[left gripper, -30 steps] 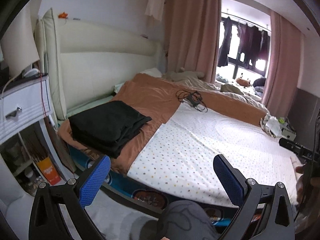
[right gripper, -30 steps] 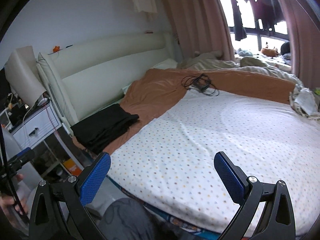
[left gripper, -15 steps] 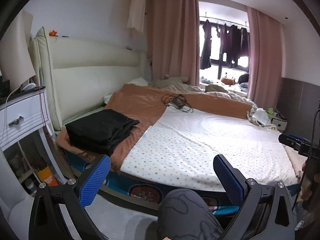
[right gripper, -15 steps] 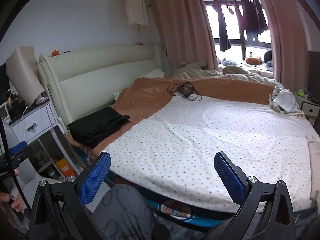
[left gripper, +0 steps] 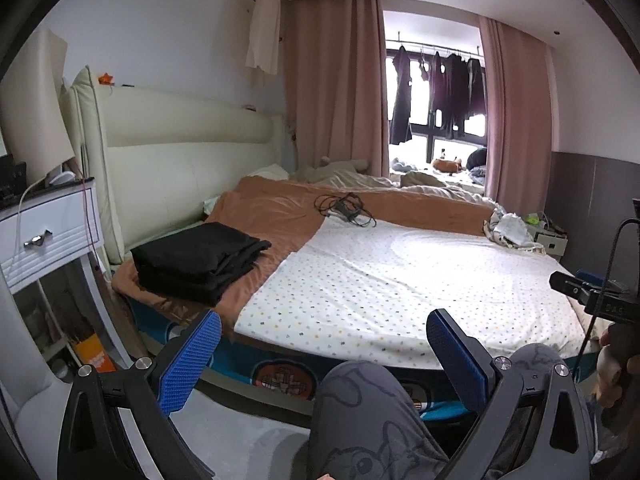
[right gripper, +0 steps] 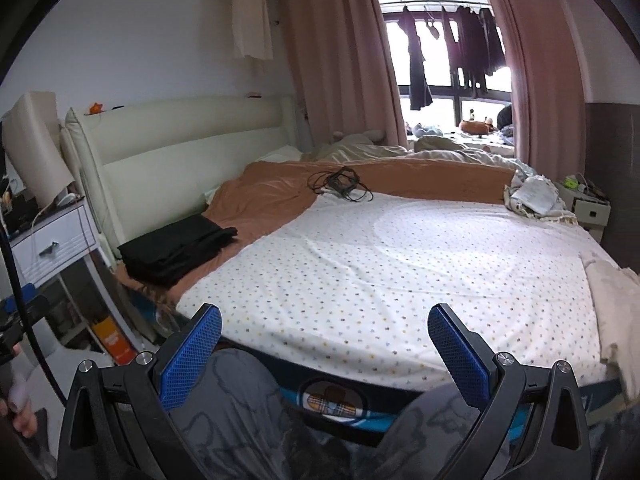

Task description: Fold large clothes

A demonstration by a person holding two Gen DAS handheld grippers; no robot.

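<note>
A folded black garment [left gripper: 198, 262] lies on the brown blanket at the bed's near left corner; it also shows in the right wrist view [right gripper: 176, 248]. My left gripper [left gripper: 324, 354] is open and empty, held off the bed's front edge above my knee. My right gripper [right gripper: 325, 354] is open and empty, also in front of the bed edge. A crumpled whitish cloth [right gripper: 534, 196] lies at the bed's far right. A pale fabric edge [right gripper: 610, 292] shows at the right side of the bed.
The bed has a dotted white sheet [left gripper: 400, 280] and a brown blanket [left gripper: 272, 208]. A black cable bundle [left gripper: 346, 208] lies mid-bed. A white nightstand [left gripper: 48, 232] stands at left, a cream headboard [left gripper: 180, 152] behind. Clothes hang at the window [left gripper: 436, 92].
Both grippers have pulled back and tilted up from the bed; the bed looks farther away and more ceiling shows. Both stay open and empty.
</note>
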